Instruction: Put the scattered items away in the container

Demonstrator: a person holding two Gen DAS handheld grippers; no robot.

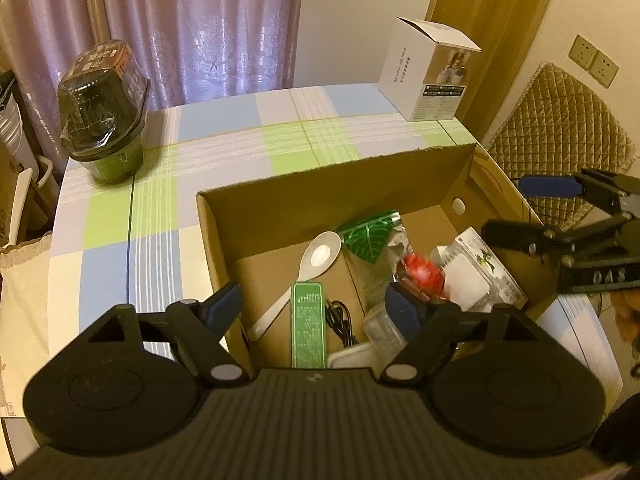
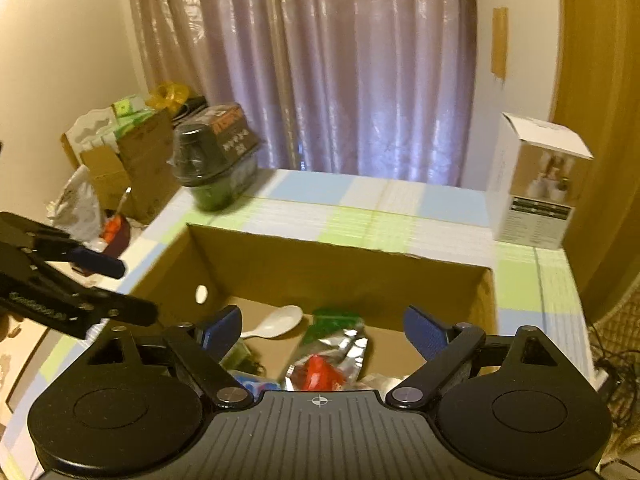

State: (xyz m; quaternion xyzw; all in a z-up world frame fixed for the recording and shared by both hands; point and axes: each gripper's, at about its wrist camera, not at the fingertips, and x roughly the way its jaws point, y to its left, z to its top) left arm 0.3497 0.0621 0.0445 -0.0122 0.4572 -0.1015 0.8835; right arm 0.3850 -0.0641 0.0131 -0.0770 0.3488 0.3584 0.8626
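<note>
Checked tablecloth (image 1: 120,216); box (image 1: 320,184) contents partly hidden; both tools (image 1: 316,304) (image 2: 320,328) apart, empty.

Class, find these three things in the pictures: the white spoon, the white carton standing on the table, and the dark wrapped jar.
white spoon (image 1: 320,256), left wrist view, on its bowl.
white carton (image 1: 404,76), left wrist view, on its printed side face.
dark wrapped jar (image 1: 102,120), left wrist view, on its wrapped front.

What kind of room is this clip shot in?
Most likely a lived-in home room, perhaps a dining area: a table under a checked cloth, sheer curtains behind it, a quilted chair cushion beside it and boxes of household clutter in the corner.
</note>
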